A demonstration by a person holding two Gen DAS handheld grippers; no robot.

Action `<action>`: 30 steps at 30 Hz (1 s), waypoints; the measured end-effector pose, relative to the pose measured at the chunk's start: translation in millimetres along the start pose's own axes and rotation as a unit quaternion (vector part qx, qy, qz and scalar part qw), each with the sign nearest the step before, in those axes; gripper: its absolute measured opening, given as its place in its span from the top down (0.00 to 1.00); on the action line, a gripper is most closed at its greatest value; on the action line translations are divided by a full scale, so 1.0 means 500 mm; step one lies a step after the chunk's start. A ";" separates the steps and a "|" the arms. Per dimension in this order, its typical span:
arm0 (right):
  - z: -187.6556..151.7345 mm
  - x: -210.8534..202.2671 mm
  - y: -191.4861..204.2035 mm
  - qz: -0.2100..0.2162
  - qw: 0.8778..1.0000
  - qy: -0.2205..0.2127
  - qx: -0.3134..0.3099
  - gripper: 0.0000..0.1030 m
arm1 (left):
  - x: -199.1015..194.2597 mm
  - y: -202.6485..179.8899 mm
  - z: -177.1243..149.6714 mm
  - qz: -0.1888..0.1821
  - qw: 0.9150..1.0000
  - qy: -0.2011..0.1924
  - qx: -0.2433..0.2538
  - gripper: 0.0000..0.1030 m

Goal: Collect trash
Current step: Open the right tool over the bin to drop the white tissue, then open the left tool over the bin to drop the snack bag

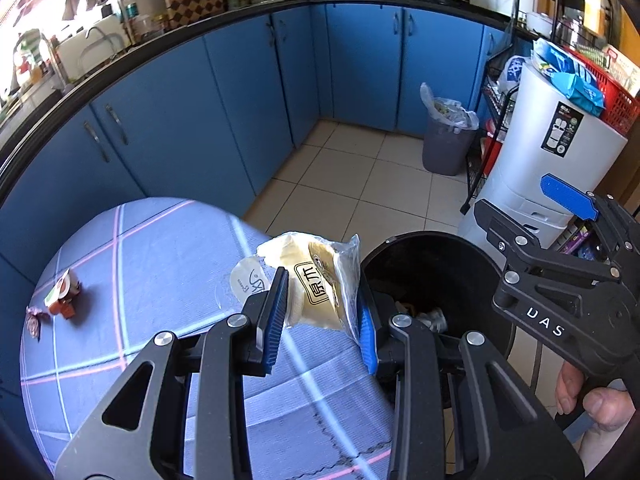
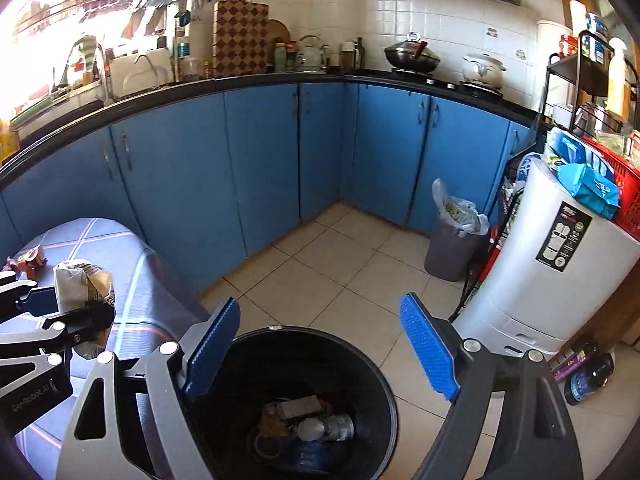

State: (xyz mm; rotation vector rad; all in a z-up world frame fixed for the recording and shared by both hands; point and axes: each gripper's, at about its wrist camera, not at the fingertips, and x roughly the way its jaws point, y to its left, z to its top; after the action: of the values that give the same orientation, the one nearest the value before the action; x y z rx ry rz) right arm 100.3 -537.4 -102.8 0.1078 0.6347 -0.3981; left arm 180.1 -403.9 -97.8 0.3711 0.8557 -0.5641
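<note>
My left gripper (image 1: pixel 322 312) is shut on a crumpled clear-and-yellow snack wrapper (image 1: pixel 316 280) and holds it above the edge of the blue checked table (image 1: pixel 160 248), beside the black trash bin (image 1: pixel 432 272). The wrapper also shows in the right wrist view (image 2: pixel 82 282). My right gripper (image 2: pixel 324 344) is open and empty, held over the black bin (image 2: pixel 360 376), which holds several pieces of trash (image 2: pixel 308 420). A small brown cup with a peeled lid (image 1: pixel 64 294) and a small wrapper (image 1: pixel 33 322) lie on the table's left side. A white lid (image 1: pixel 248 280) lies behind the held wrapper.
Blue cabinets (image 1: pixel 240 100) run along the back under a black counter. A grey lined bin (image 1: pixel 448 136) stands in the far corner. A white appliance (image 1: pixel 552 160) with a red basket on top and a wire rack stand at the right. Tiled floor (image 2: pixel 340 260) lies between.
</note>
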 end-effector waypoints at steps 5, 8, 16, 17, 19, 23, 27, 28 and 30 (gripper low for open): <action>-0.006 0.006 -0.027 -0.007 1.000 0.004 0.011 0.22 | 0.008 -0.034 0.015 -0.006 1.000 -0.002 0.014 0.68; -0.011 0.006 -0.038 -0.010 1.000 0.006 0.015 0.22 | 0.011 -0.056 0.024 -0.009 1.000 -0.004 0.024 0.67; -0.018 0.007 -0.061 -0.019 1.000 0.007 0.022 0.22 | 0.019 -0.083 0.042 -0.015 0.999 -0.007 0.036 0.66; -0.019 0.007 -0.064 -0.019 1.000 0.008 0.023 0.22 | 0.021 -0.087 0.044 -0.014 0.999 -0.007 0.038 0.66; -0.020 0.008 -0.070 -0.020 0.999 0.008 0.025 0.22 | 0.022 -0.091 0.049 -0.014 0.999 -0.008 0.041 0.66; -0.022 0.012 -0.079 -0.022 0.999 0.008 0.029 0.22 | 0.025 -0.099 0.058 -0.012 0.999 -0.013 0.045 0.66; -0.024 0.017 -0.089 -0.023 0.999 0.009 0.034 0.22 | 0.030 -0.112 0.067 -0.010 0.999 -0.014 0.050 0.66; -0.024 0.018 -0.092 -0.023 0.999 0.009 0.035 0.22 | 0.032 -0.116 0.069 -0.008 0.998 -0.015 0.052 0.63; -0.025 0.020 -0.098 -0.024 0.999 0.010 0.039 0.22 | 0.033 -0.120 0.073 -0.006 0.998 -0.018 0.055 0.62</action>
State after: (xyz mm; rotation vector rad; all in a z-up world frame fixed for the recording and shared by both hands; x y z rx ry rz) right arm 81.4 -582.9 -117.8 0.1709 0.6425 -0.4685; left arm 174.6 -476.0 -93.8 0.4558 0.7949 -0.6282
